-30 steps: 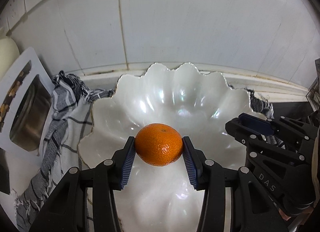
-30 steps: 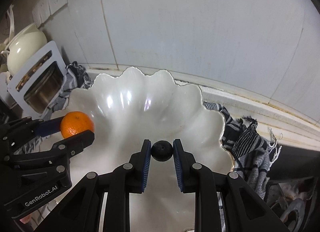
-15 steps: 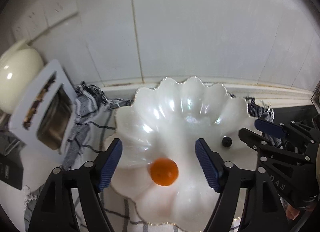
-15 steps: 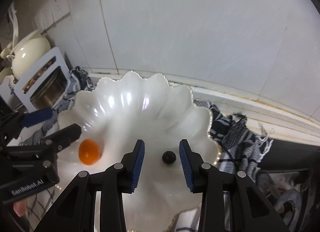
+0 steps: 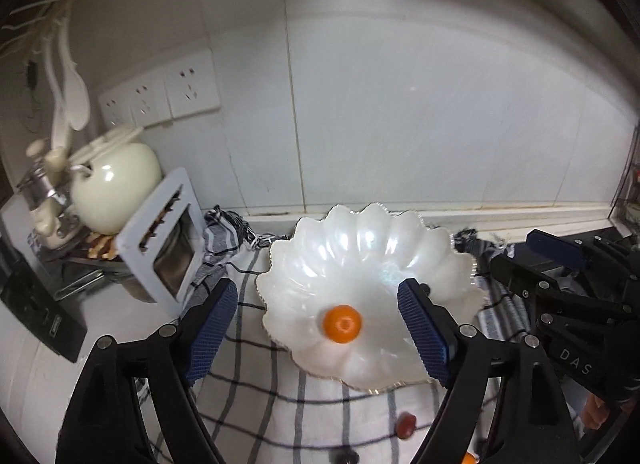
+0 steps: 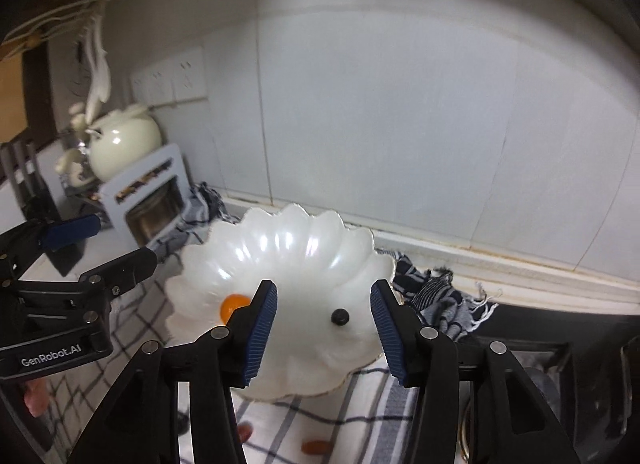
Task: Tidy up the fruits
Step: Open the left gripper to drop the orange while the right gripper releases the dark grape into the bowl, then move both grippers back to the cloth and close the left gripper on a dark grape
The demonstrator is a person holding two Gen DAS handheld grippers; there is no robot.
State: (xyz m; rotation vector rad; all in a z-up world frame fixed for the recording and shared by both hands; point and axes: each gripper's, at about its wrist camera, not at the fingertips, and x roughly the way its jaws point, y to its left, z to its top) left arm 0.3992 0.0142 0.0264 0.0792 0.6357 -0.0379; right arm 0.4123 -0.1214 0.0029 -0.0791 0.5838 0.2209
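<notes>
Fruit already delivered lies in the scalloped white bowl (image 5: 372, 260): the mandarin (image 5: 343, 323) toward its near-left lobe, the small dark berry (image 6: 340, 317) toward its near-right. Both grippers hang above it, empty, their jaws having just been opening; the left gripper (image 5: 320, 336) stands wide, the right gripper (image 6: 324, 324) moderately apart. What is left sits on the checked cloth (image 5: 256, 392) at the near edge of the counter, below and behind both sets of fingertips: a reddish fruit (image 5: 407, 424) (roundish, no obvious long axis) and an orange piece (image 6: 316, 447). I judge the right hand nearer to both.
</notes>
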